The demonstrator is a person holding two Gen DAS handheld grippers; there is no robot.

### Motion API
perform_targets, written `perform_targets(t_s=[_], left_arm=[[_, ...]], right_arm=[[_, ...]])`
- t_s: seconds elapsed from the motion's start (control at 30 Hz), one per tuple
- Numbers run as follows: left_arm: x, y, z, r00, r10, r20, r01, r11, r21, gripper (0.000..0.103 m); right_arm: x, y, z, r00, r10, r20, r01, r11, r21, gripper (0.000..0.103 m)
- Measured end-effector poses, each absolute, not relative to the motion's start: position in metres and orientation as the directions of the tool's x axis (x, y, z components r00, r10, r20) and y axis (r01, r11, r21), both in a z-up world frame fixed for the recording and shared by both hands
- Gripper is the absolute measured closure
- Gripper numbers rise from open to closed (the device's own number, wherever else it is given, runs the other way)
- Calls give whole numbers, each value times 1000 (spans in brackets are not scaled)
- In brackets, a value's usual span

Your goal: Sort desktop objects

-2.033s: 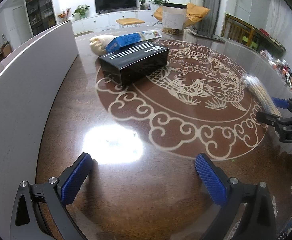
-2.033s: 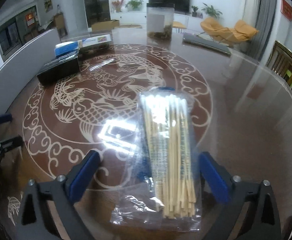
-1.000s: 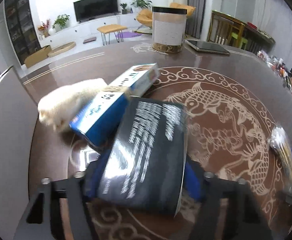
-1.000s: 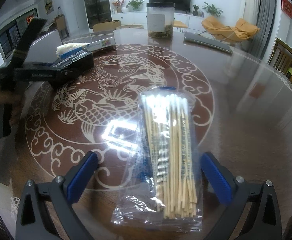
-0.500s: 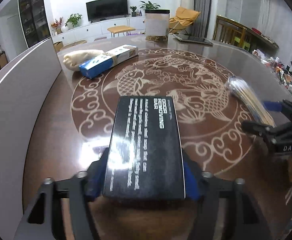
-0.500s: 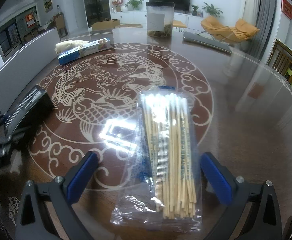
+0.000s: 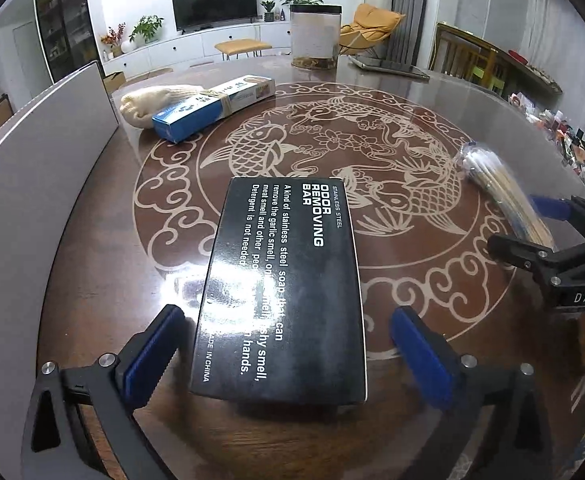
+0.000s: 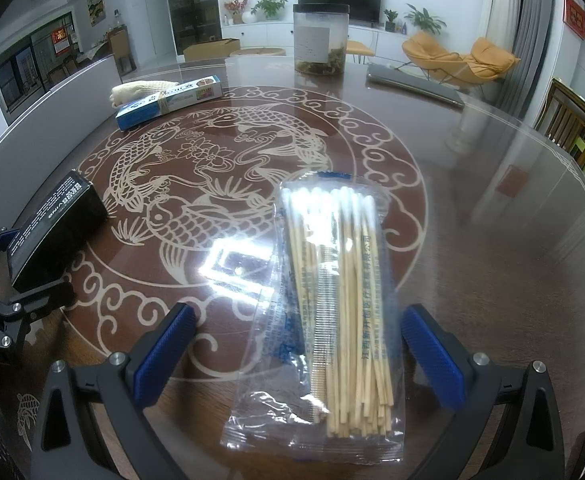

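Note:
A black box [image 7: 284,288] printed "ODOR REMOVING BAR" lies on the round brown table between the fingers of my left gripper [image 7: 288,350], which is open with gaps on both sides of the box. The box also shows at the left of the right wrist view [image 8: 52,228]. A clear bag of cotton swabs [image 8: 332,308] lies flat between the fingers of my right gripper [image 8: 298,350], which is open and not touching it. The bag also shows in the left wrist view [image 7: 500,196].
A blue and white carton [image 7: 212,106] lies across a cream glove [image 7: 152,100] at the table's far left. A lidded clear jar [image 8: 320,40] and a flat grey tablet [image 8: 412,84] stand at the far side. A grey panel [image 7: 32,184] runs along the left.
My left gripper carried the black box from the far left toward the near edge, set it on the table and opened off it. The right gripper and the swab bag have not moved.

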State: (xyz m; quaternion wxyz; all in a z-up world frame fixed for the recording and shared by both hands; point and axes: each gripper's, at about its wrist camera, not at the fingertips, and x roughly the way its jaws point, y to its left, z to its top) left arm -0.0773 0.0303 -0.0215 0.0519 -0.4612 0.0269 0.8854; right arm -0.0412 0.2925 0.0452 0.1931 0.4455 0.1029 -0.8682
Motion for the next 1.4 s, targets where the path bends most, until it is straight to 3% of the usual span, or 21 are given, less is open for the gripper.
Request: perform_targets(t_s=[1.4], left_arm=[[-78,30,-22,-570,67,-819,-117,-993,0,0]], right_arm=[[-41,294,45,-526,-253,-812,431,-902,2,0]])
